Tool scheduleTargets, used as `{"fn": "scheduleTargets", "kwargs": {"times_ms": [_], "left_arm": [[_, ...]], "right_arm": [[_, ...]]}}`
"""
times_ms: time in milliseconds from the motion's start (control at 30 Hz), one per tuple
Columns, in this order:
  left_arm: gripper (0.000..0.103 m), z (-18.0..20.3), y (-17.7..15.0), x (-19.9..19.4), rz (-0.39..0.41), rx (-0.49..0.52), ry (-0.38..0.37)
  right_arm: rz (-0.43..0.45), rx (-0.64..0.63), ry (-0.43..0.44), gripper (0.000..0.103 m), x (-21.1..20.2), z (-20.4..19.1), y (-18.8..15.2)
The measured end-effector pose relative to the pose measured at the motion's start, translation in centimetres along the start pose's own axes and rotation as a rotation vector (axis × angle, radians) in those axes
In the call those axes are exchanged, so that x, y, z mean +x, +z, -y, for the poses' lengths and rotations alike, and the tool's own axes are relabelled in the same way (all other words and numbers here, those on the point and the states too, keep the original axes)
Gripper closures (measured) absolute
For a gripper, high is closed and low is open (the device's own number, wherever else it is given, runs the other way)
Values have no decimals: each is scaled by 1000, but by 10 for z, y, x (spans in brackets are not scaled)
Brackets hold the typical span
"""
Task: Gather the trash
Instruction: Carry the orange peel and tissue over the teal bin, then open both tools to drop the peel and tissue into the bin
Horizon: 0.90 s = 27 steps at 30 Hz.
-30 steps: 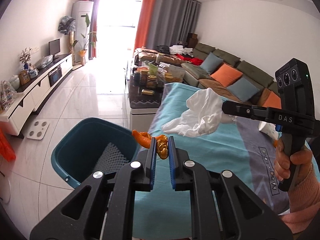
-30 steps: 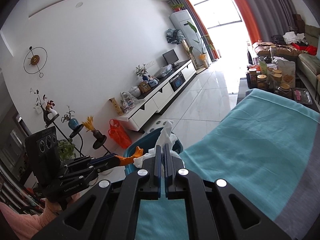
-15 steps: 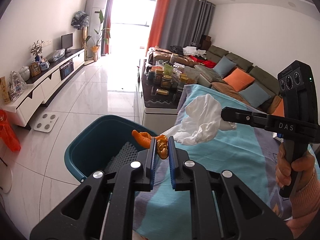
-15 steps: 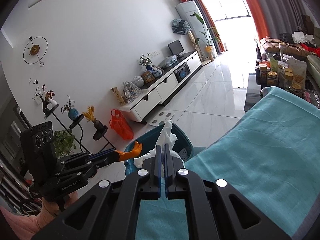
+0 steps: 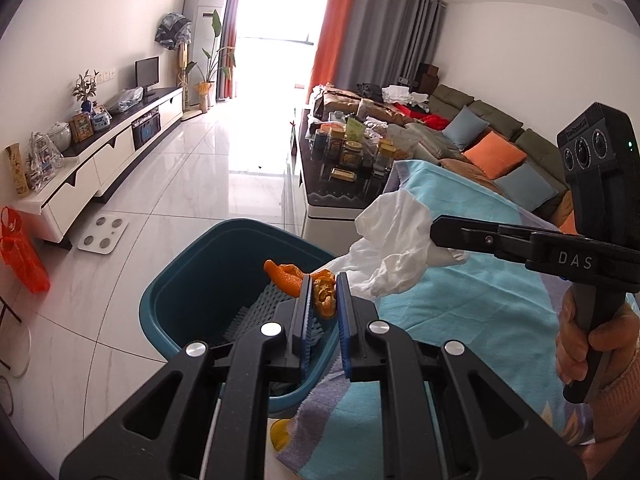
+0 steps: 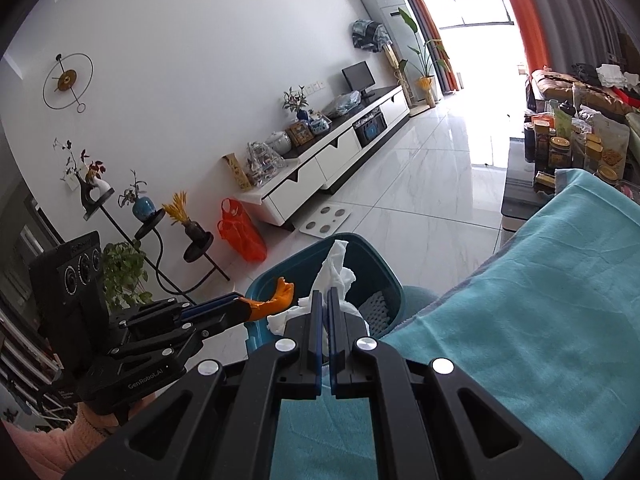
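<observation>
My left gripper (image 5: 323,280) is shut on a curled piece of orange peel (image 5: 294,278), held above the near rim of a teal bin (image 5: 176,280) on the floor. The right gripper (image 5: 434,234) comes in from the right, shut on a crumpled white tissue (image 5: 394,250) that hangs by the bin's right edge. In the right wrist view that right gripper (image 6: 325,294) pinches the tissue (image 6: 334,270) over the bin (image 6: 384,268), with the left gripper (image 6: 240,304) and its orange peel (image 6: 276,300) just to the left.
A table under a turquoise cloth (image 5: 460,312) runs along the bin's right side. Beyond it stand a dark coffee table with jars (image 5: 344,160) and a sofa with cushions (image 5: 492,152). A white scale (image 5: 103,230) and an orange bag (image 5: 22,252) sit on the tiled floor.
Both grippers have carried their loads leftward and slightly down, off the turquoise cloth toward the bin. The bin now looms larger and closer below them. Neither grip has altered.
</observation>
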<state>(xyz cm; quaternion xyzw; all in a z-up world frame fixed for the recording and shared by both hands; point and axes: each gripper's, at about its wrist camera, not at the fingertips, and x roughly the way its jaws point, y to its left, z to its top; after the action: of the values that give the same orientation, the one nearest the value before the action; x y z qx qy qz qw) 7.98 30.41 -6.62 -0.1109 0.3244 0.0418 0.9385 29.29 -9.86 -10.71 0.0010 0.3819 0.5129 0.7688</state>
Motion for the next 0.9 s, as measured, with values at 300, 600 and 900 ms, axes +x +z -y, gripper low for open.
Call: {"fn": "scheduleTargets", "kwargs": {"times_ms": [300,600,900], "left_arm": [[91,-5,1,24,-27,-21,27],[91,-15,1,52,-62,-43,48],[91,-23,0,80,-95,-68,49]], "right_arm": [[-46,-12,-15,101,25,-1,3],[-96,-5,-31,101,51,-4,3],[-148,5,-42,101,75,-6,4]]}}
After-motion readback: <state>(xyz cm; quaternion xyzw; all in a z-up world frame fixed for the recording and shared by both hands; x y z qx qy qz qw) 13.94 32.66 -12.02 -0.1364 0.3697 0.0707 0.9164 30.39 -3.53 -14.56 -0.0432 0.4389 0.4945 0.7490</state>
